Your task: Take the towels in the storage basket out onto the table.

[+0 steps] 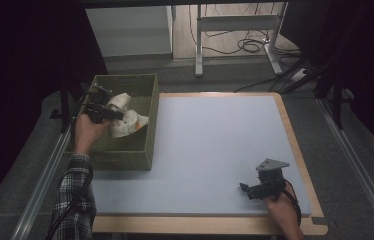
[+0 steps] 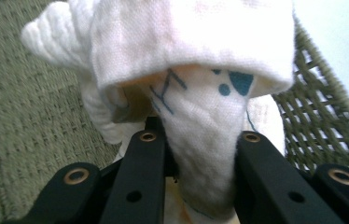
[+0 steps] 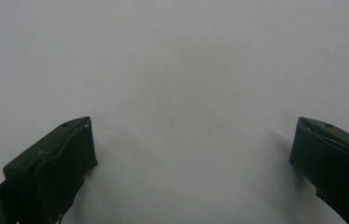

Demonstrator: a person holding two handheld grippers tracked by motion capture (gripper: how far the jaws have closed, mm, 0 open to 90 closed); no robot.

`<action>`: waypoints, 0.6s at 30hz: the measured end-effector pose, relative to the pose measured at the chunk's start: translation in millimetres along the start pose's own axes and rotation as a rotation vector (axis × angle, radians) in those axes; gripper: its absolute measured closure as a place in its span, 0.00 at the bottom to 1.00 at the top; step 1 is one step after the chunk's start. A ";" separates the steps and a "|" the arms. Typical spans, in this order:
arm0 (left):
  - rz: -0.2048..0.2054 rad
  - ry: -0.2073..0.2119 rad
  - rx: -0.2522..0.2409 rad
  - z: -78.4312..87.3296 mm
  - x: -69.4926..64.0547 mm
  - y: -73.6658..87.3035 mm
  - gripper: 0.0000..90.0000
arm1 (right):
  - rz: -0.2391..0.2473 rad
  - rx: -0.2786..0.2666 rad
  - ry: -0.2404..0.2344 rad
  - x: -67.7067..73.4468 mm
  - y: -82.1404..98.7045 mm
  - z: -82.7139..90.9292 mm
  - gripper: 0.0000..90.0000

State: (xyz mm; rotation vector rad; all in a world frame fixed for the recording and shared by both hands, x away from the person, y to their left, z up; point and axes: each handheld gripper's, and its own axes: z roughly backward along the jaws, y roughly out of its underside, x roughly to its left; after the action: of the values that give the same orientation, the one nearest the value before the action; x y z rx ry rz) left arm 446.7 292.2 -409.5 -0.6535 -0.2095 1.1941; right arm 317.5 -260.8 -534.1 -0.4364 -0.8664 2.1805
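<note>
- The left tool (image 1: 106,114) is clenched on a white cloth (image 2: 196,60) with blue markings, a fold of it pinched between the black jaws.
- The cloth hangs over the woven green basket (image 1: 140,150) at the desk's (image 1: 215,145) left edge.
- The right tool (image 1: 260,189) hovers near the desk's front right corner, jaws spread wide with nothing between them.

Left tool (image 1: 106,113) clamped, forearm stretched up the table's left; right tool (image 1: 255,189) low, jaws wide apart.
</note>
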 end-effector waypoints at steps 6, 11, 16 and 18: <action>-0.019 -0.010 -0.018 19.4 -7.0 -6.7 0.89 | 0.000 0.000 0.000 0.0 0.0 0.0 0.00; -0.030 -0.024 -0.025 33.5 -11.7 -11.4 0.89 | 0.000 0.000 0.000 0.0 0.0 0.0 0.00; -0.050 -0.034 -0.034 54.5 -19.7 -20.4 0.89 | 0.000 0.000 0.000 0.0 0.0 0.0 0.00; -0.060 -0.038 -0.037 60.9 -24.0 -24.3 0.89 | 0.000 0.000 0.000 0.0 0.0 0.0 0.00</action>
State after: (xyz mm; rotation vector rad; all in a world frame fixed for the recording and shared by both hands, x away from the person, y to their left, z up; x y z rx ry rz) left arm 427.6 287.2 -342.5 -0.6531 -0.2815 1.1477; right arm 317.5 -260.7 -534.1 -0.4361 -0.8667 2.1802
